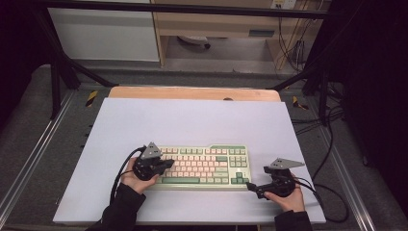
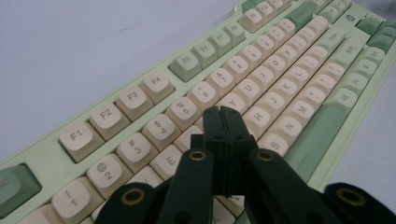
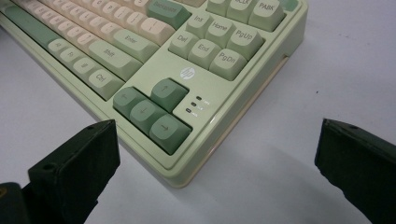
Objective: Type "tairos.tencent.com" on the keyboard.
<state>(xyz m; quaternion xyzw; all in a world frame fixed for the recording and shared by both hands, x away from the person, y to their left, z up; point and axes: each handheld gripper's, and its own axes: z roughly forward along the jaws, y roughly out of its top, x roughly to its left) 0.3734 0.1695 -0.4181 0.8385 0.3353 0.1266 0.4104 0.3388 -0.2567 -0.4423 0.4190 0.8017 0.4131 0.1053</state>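
High view: one keyboard (image 1: 204, 166), two grippers, left gripper (image 1: 166, 165), right gripper (image 1: 254, 187).

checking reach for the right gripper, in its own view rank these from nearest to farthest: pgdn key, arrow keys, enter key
1. arrow keys: dark green cluster at the keyboard's near corner, just beyond the right gripper, whose jaws stand wide open.
2. pgdn key: lowest of the six-key block, beyond the logo.
3. enter key: farther up and left, in the main block.

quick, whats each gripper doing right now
Left gripper: closed, holding nothing, tips over the cream letter keys of the pale green keyboard.
Right gripper: open, empty, jaws wide at the keyboard's near right corner.
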